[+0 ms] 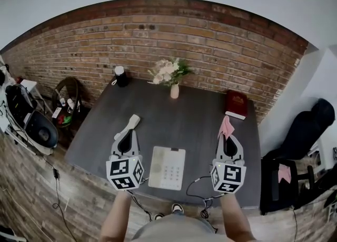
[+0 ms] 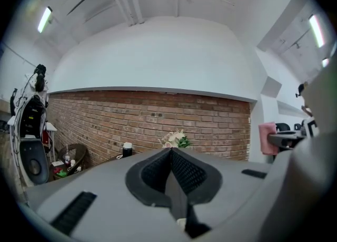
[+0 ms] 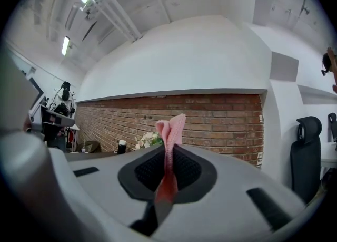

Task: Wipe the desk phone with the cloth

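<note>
While my right gripper [image 1: 226,142] jaws pinch pink knitted cloth [image 3: 171,130], left gripper [image 1: 126,142] jaws closed, empty; flat white desk phone [image 1: 167,168] between them, at 6 o'clock on dark bench [image 1: 200,110].

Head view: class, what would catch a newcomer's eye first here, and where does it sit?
The pink cloth, pinched in the right gripper's shut jaws, stands out against the dark desk. The pale desk phone lies at the near edge, between that gripper and the left gripper. A vase of flowers stands at the far edge.
</note>
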Available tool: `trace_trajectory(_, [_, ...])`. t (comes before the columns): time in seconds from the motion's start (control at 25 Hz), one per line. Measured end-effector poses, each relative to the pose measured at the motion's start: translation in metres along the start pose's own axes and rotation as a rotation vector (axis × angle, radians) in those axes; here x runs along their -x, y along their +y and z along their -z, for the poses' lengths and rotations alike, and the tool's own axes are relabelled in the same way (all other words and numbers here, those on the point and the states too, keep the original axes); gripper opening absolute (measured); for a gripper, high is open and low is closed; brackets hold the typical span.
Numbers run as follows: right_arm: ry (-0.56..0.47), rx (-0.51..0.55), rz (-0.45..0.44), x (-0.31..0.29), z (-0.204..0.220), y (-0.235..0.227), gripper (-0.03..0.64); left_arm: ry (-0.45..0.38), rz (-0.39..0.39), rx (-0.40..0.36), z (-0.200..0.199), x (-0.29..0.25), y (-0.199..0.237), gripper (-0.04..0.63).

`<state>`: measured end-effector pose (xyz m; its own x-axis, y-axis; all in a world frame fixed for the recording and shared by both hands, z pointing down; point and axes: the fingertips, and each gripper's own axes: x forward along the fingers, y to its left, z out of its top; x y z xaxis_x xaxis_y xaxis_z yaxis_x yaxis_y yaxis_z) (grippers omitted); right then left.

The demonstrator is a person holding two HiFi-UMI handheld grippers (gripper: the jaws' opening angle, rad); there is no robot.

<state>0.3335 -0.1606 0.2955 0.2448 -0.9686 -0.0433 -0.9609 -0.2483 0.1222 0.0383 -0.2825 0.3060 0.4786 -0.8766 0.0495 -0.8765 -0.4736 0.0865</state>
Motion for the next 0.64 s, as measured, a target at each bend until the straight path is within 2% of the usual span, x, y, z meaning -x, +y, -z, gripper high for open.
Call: trace_trajectory(0.64, [0.013, 0.003, -0.022, -0.0037, 0.0009, 0.0054, 0.018, 0.017, -0.007, 0.024, 0.009, -0.0015, -0.0038, 0.005])
